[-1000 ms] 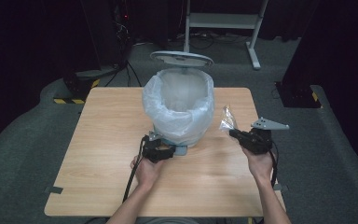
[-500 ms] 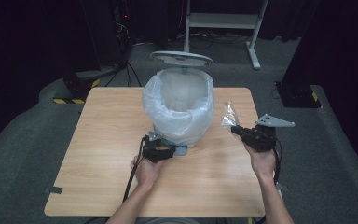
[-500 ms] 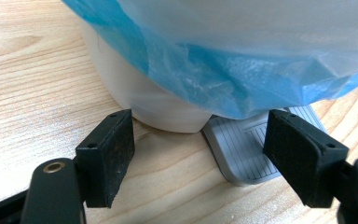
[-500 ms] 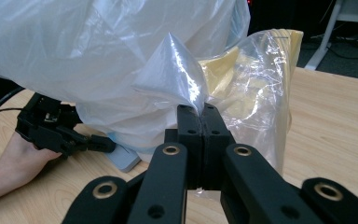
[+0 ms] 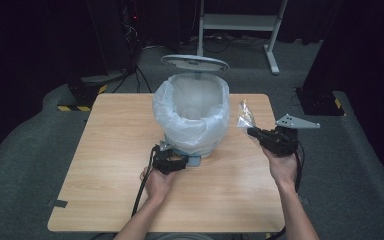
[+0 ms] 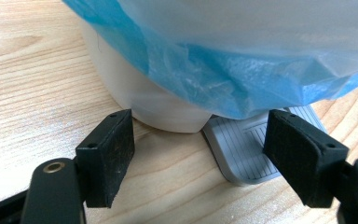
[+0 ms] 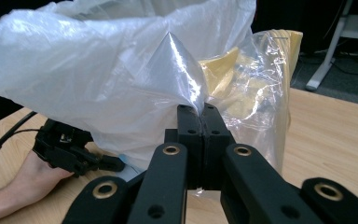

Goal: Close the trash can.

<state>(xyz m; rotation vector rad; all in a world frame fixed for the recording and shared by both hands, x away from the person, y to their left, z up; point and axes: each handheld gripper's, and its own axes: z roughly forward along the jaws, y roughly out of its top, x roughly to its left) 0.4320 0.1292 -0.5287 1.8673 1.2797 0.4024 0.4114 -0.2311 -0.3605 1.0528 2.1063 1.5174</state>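
High view: a wooden table [image 5: 105, 170] carries a pedal bin [image 5: 192, 112] lined with a pale plastic bag [image 5: 180, 132], its lid [image 5: 195, 63] tipped up at the back. The left gripper [image 5: 177, 162] rests low on the table at the bin's near side, by the grey pedal [image 5: 194, 161]. In the left gripper view its jaws stand wide apart — one pad [image 6: 107, 156] just beside the bin's white base [image 6: 144, 100], the other over the ribbed pedal [image 6: 242, 149], gripping nothing. The right gripper [image 5: 254, 133] is held up off the table to the right of the bin, near its rim. Its jaws are pressed together on a clear wrapper [image 5: 245, 116]; in the right gripper view the crinkled film [image 7: 251, 93] — with yellow showing through it — stands up from the closed pads [image 7: 203, 126], against the bag's outer wall [image 7: 98, 84].
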